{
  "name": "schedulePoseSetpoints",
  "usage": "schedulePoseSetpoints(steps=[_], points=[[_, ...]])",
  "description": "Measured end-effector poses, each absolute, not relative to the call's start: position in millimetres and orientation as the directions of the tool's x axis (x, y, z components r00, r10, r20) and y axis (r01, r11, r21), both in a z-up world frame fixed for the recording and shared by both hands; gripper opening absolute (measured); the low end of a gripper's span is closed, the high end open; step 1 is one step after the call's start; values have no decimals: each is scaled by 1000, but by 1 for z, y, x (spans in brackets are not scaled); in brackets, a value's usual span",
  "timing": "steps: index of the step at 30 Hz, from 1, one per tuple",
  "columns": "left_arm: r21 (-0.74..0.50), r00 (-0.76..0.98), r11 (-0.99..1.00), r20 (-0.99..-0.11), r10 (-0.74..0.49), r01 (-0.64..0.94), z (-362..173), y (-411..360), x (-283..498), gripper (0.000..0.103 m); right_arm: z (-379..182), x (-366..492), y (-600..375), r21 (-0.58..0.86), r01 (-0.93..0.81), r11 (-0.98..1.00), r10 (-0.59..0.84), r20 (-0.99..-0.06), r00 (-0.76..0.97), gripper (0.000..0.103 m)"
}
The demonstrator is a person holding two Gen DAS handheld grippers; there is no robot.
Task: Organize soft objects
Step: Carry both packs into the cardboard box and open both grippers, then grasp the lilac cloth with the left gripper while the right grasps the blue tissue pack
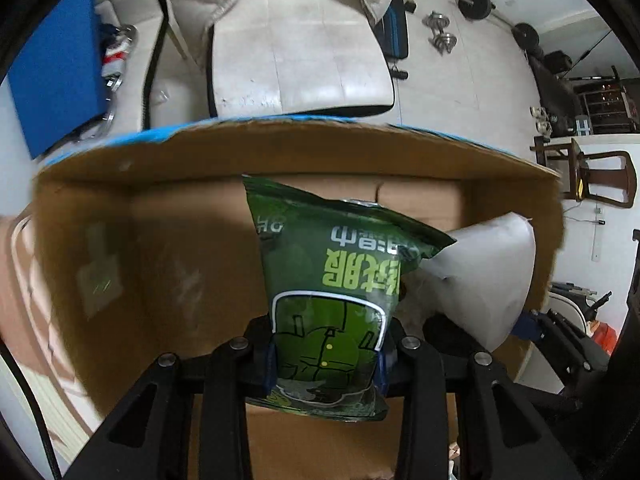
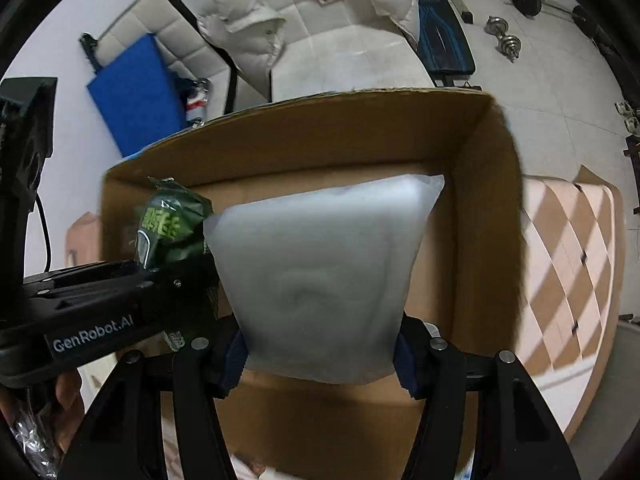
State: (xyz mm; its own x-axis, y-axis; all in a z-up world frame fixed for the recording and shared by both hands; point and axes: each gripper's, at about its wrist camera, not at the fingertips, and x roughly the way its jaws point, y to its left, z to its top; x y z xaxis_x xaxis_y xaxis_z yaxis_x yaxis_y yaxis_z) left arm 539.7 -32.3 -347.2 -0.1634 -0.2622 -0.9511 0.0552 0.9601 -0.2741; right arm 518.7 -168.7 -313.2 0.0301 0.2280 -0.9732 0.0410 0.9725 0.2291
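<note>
My left gripper (image 1: 326,364) is shut on a green soft packet (image 1: 332,280) with white and green print, held above the open cardboard box (image 1: 160,168). My right gripper (image 2: 322,354) is shut on a white soft pouch (image 2: 320,260), held over the same box (image 2: 480,200). The white pouch also shows at the right of the left wrist view (image 1: 488,280). The green packet (image 2: 172,224) and the left gripper's black body (image 2: 100,312) show at the left of the right wrist view. The two packets hang side by side, nearly touching.
A white sofa seat (image 1: 300,56) with a white puffy jacket (image 2: 280,12) lies beyond the box. A blue pad (image 2: 136,92) leans at the left. Dumbbells (image 2: 504,36) and weight plates lie on the tiled floor. A checkered pink surface (image 2: 572,260) is at the right.
</note>
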Motion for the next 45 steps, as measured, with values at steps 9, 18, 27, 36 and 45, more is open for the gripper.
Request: schedulePoseSetpoints(steps=[9, 18, 27, 36, 45], points=[[-259, -216, 965, -946, -243, 47, -367, -40, 550, 34, -363, 563, -165, 164, 15, 986, 164, -986, -23, 66], [-176, -129, 984, -977, -171, 27, -330, -17, 544, 93, -346, 563, -170, 131, 4, 991, 131, -991, -14, 98], [-85, 26, 996, -996, -86, 35, -271, 6, 483, 102, -299, 509, -162, 16, -64, 998, 19, -999, 51, 103], [-12, 190, 1000, -982, -17, 26, -208, 7, 417, 102, -242, 439, -156, 26, -83, 996, 40, -984, 172, 103], [21, 319, 1000, -948, 12, 23, -160, 5, 354, 102, -184, 372, -158, 99, -102, 990, 124, -953, 275, 103]])
